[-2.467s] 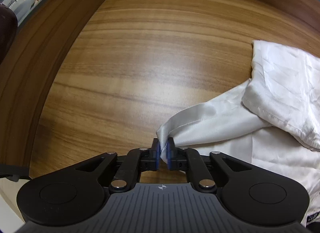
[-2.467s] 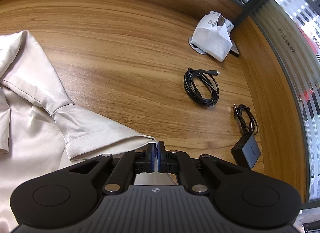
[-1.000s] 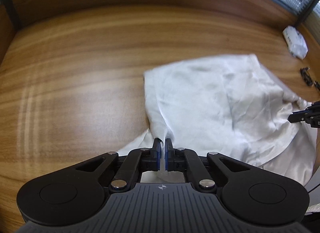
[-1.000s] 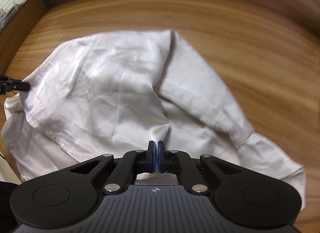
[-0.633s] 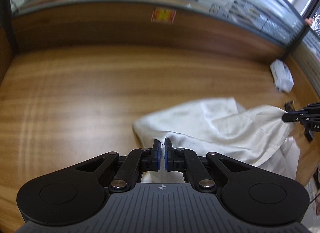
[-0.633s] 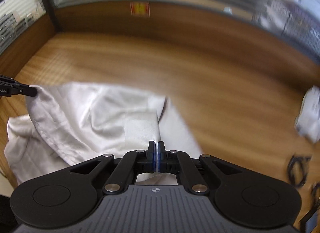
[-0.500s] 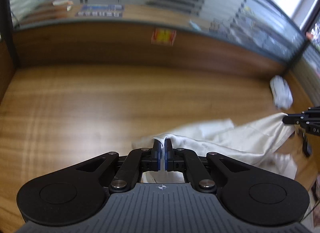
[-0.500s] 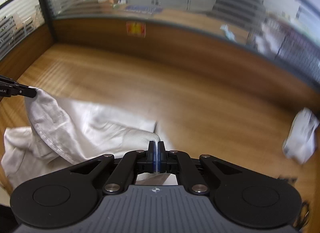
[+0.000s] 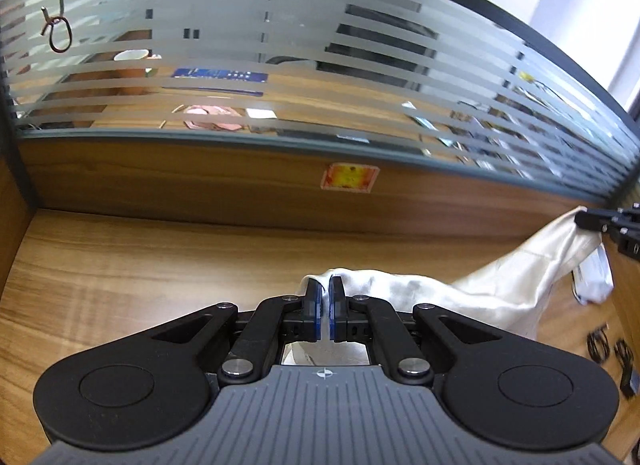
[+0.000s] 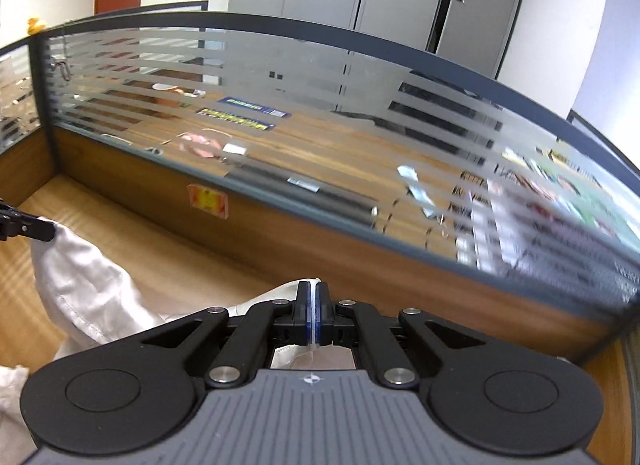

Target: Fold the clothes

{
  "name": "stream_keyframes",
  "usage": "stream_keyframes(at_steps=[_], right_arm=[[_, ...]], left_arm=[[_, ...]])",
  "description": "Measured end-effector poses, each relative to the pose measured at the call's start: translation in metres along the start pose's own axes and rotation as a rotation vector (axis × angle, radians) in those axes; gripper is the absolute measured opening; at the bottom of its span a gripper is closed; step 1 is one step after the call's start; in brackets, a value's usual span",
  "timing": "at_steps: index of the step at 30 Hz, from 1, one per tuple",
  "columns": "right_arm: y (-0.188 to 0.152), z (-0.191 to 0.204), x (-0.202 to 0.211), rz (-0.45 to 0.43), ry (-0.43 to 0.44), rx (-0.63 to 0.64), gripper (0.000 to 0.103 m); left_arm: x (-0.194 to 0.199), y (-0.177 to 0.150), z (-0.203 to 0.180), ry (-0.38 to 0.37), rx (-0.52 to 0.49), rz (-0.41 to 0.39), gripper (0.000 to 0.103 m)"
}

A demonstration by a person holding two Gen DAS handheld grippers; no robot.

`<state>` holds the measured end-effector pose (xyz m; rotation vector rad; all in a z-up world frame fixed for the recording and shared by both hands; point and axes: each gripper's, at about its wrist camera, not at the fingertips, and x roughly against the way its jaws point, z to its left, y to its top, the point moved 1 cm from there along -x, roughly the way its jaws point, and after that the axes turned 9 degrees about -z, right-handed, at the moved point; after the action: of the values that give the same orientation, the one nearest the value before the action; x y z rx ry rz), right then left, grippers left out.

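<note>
Garment under inspection: a cream-white shirt (image 9: 516, 285), held off the wooden counter (image 9: 140, 273) by both tools. Left gripper (image 9: 324, 307) sits at 6 o'clock in the left wrist view, its blue-padded fingers (image 9: 314, 315) clamped on a bunched edge of the fabric, which shows in the narrow gap between the pads. Right gripper (image 10: 313, 315) sits likewise at 6 o'clock in the right wrist view, fingers pressed together on a thin fold of the same shirt. From the left wrist view the cloth runs toward 3 o'clock, rising to the other tool's tip at the frame edge. From the right wrist view it hangs toward 9 o'clock from the opposite tool. A striped glass partition (image 9: 280, 65) stands at 12 o'clock, with a red-yellow sticker (image 9: 350, 178) on the wooden panel below it. Coiled black cables (image 9: 598, 343) lie on the counter at 4 o'clock in the left wrist view.
</note>
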<state>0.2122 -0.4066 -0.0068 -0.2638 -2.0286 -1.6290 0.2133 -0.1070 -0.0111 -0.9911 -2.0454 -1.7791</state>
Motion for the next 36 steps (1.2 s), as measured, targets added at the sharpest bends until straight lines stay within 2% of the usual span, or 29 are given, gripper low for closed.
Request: stream_keyframes(at_steps=[9, 11, 12, 13, 15, 17, 24, 36], right_arm=[[-0.013, -0.001, -0.086, 0.098, -0.013, -0.001, 0.003], [-0.021, -0.003, -0.105, 0.126, -0.008, -0.012, 0.006], [-0.022, -0.005, -0.110, 0.132, -0.005, -0.018, 0.008], [-0.024, -0.006, -0.115, 0.140, -0.001, -0.024, 0.011], [-0.025, -0.010, -0.121, 0.145, 0.000, -0.033, 0.028], [-0.024, -0.015, -0.122, 0.139, 0.003, -0.043, 0.036], [-0.027, -0.029, -0.111, 0.158, 0.020, -0.043, 0.037], [-0.094, -0.001, -0.080, 0.277, 0.071, -0.046, 0.037]], left_arm=[[-0.073, 0.013, 0.016, 0.050, 0.049, 0.064, 0.007], [-0.088, 0.012, 0.022, 0.071, 0.053, 0.082, 0.013], [-0.091, 0.012, 0.023, 0.076, 0.052, 0.084, 0.020], [-0.094, 0.012, 0.024, 0.081, 0.051, 0.086, 0.031], [-0.096, 0.013, 0.027, 0.090, 0.050, 0.086, 0.040], [-0.095, 0.013, 0.030, 0.097, 0.045, 0.086, 0.043], [-0.081, 0.003, 0.030, 0.077, 0.015, 0.131, 0.047], [-0.075, -0.063, -0.003, 0.016, 0.027, 0.227, 0.047]])
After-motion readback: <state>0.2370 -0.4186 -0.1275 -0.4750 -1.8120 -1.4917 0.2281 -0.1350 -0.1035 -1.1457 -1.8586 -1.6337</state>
